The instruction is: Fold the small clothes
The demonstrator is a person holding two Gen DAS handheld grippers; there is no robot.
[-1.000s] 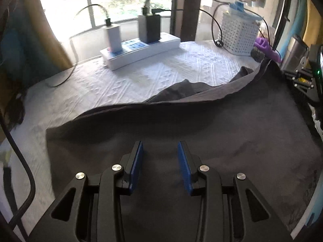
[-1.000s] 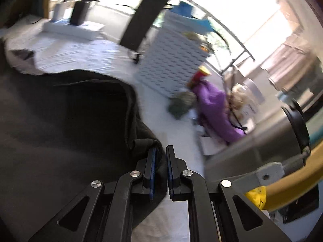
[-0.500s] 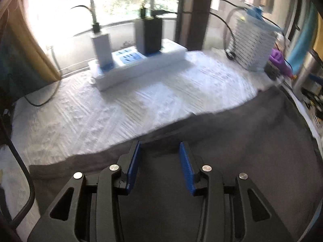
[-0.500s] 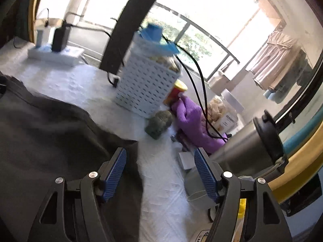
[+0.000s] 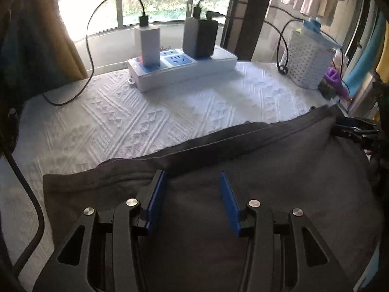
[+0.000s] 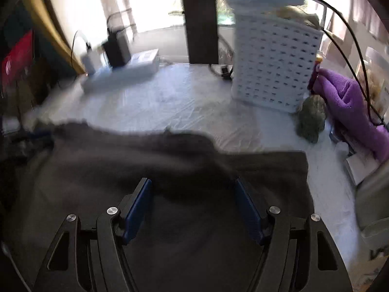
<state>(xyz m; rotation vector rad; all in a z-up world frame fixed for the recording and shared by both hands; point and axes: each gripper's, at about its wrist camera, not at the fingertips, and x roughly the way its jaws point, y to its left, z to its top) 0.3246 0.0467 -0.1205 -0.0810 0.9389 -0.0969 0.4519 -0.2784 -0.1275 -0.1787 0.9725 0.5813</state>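
A dark grey garment [image 5: 267, 170] lies spread on the white textured cloth [image 5: 121, 116], with a folded layer along its far edge. My left gripper [image 5: 192, 185] is open and empty just above the garment near that edge. The garment also fills the lower part of the right wrist view [image 6: 170, 170]. My right gripper [image 6: 194, 194] is open wide and empty above it. The right gripper's black frame shows at the right edge of the left wrist view [image 5: 357, 129].
A white power strip [image 5: 182, 68] with plugged chargers and cables stands at the back. A white perforated basket [image 5: 308, 60] stands back right, also in the right wrist view [image 6: 274, 65]. A purple cloth [image 6: 350, 104] and a small green object [image 6: 312, 119] lie beside it.
My right gripper has let go of the garment's corner, opened wide and swung to the left. The raised edge now lies flat. My left gripper stayed open and shifted toward the garment's far edge.
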